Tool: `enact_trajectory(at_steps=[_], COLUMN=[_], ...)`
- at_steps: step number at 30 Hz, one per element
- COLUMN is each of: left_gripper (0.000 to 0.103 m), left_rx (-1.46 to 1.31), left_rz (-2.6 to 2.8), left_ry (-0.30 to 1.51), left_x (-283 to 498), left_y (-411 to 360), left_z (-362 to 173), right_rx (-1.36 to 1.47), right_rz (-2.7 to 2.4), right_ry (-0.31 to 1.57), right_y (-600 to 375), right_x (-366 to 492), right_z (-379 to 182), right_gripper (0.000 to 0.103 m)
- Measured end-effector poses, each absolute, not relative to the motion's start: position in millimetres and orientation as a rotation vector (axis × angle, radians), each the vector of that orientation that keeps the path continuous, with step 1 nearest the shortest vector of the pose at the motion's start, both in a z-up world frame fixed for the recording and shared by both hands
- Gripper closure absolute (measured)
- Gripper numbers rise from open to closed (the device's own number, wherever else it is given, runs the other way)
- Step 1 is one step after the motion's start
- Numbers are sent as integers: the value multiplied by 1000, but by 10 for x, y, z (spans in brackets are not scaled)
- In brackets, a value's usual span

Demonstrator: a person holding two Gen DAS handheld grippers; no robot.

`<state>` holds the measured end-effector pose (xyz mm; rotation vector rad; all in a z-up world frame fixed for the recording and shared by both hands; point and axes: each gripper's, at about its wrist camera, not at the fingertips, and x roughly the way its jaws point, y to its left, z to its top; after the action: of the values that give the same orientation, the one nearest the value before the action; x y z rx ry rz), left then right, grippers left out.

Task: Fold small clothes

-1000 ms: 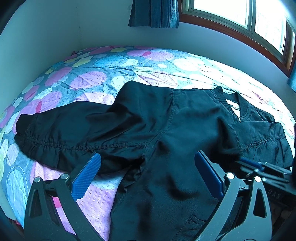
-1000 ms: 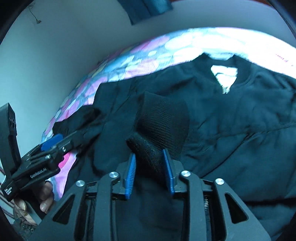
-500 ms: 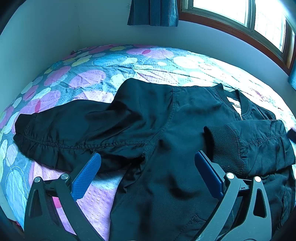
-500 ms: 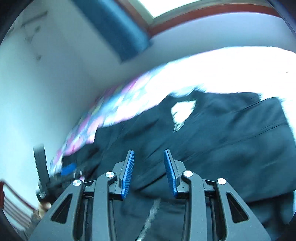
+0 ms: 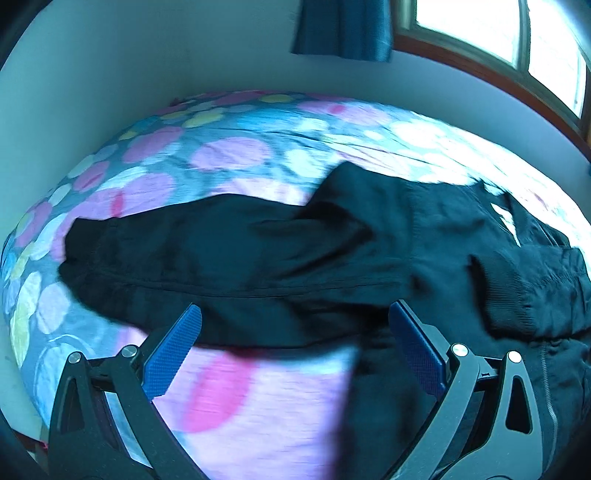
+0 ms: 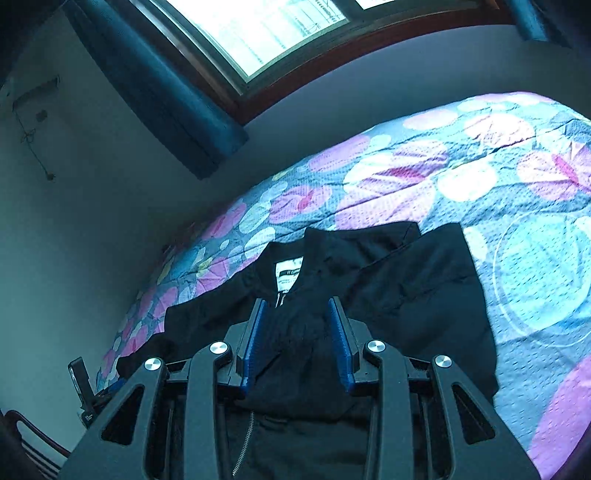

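Observation:
A small black zip jacket (image 5: pixel 369 251) lies front-up on the flowered bedspread (image 5: pixel 221 155). One sleeve (image 5: pixel 177 258) stretches out flat to the left. The other sleeve is folded across the chest, and its ribbed cuff (image 5: pixel 506 295) lies on the body. My left gripper (image 5: pixel 295 314) hovers open and wide over the lower edge of the outstretched sleeve, with nothing between its fingers. In the right wrist view the jacket (image 6: pixel 406 295) shows its white neck label (image 6: pixel 290 275). My right gripper (image 6: pixel 295 306) hangs above the chest, jaws partly apart and empty.
The bedspread (image 6: pixel 498 184) reaches a pale wall on the far side and the left. A window (image 6: pixel 258 29) with dark blue curtains (image 6: pixel 166 92) is above the bed. Part of a dark wooden chair (image 6: pixel 22 443) shows at lower left, beside the left gripper's body (image 6: pixel 79 380).
My right gripper let go of the ribbed cuff, left that sleeve folded over the chest, then rose and drew back. My left gripper slid left toward the outstretched sleeve.

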<state>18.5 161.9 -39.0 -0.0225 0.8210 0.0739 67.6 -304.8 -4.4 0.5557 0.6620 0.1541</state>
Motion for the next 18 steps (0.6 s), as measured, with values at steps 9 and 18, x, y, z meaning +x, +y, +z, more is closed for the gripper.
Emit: enact_trajectory(at_steps=[9, 18], left_gripper=[2, 2], left_rx=[-194, -631], left_rz=[208, 31], left_ry=[788, 881], left_x=[176, 273], left_y=[3488, 4584], left_z=[-317, -793], right_rx=[528, 516], right_rz=[269, 278], right_ry=[779, 821], right_y=[-2316, -1966], right_x=[853, 952], right_z=[-369, -549], right_gripper=[68, 65])
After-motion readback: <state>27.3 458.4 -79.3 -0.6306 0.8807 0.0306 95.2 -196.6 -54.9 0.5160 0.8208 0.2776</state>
